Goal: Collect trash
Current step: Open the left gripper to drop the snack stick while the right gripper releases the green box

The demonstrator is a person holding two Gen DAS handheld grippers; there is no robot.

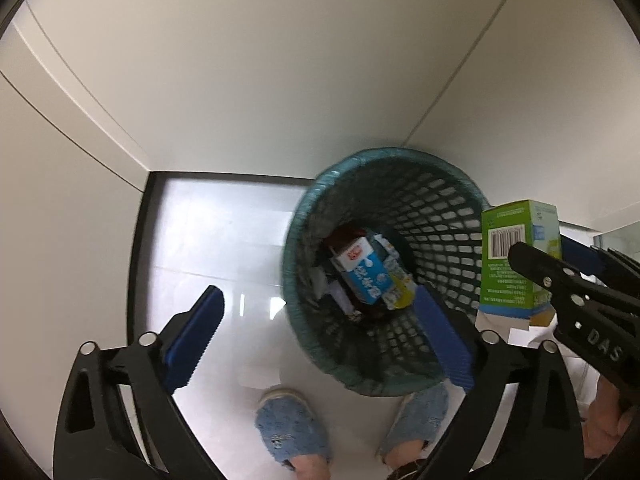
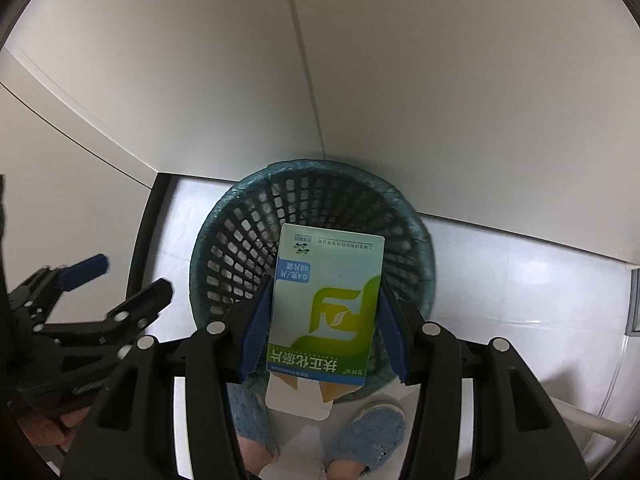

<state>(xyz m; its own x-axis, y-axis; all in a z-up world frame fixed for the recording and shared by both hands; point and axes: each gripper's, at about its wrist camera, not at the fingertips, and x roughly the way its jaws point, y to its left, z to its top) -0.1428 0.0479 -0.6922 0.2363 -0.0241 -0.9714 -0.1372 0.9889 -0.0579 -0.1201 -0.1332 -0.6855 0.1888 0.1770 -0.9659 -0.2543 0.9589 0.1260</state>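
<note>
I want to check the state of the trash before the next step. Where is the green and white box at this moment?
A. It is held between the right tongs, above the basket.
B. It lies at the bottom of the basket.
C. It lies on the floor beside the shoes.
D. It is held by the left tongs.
A: the right tongs clamp the green and white box by its sides over the basket.

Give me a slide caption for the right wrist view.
Right gripper holds a green and white carton above the teal mesh wastebasket.
</note>
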